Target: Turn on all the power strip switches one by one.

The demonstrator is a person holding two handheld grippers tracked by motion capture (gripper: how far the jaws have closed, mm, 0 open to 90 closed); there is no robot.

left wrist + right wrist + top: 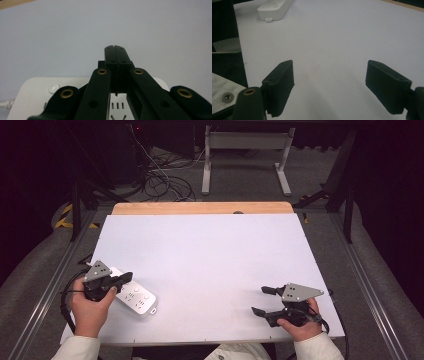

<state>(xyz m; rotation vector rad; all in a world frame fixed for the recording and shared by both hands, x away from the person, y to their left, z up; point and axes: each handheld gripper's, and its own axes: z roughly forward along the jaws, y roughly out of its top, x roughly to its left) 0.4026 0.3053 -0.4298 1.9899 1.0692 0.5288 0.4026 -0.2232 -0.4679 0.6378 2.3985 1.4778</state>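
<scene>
A white power strip (134, 297) lies on the white table top (210, 260) near its front left corner. My left gripper (127, 277) hovers over the strip's near end, its black jaws pressed flat together with nothing between them. In the left gripper view the shut gripper (115, 47) points out past the power strip (32, 93), whose round button and socket holes show underneath. My right gripper (261, 300) rests at the front right, jaws spread wide and empty. The right gripper view shows the right gripper (329, 82) above bare table, with the power strip (275, 8) far off.
A wooden strip (202, 208) runs along the table's far edge. Beyond it stand a white frame's legs (245, 160) and a tangle of cables (160, 182) on the floor. Metal rails (47, 285) flank the table on both sides.
</scene>
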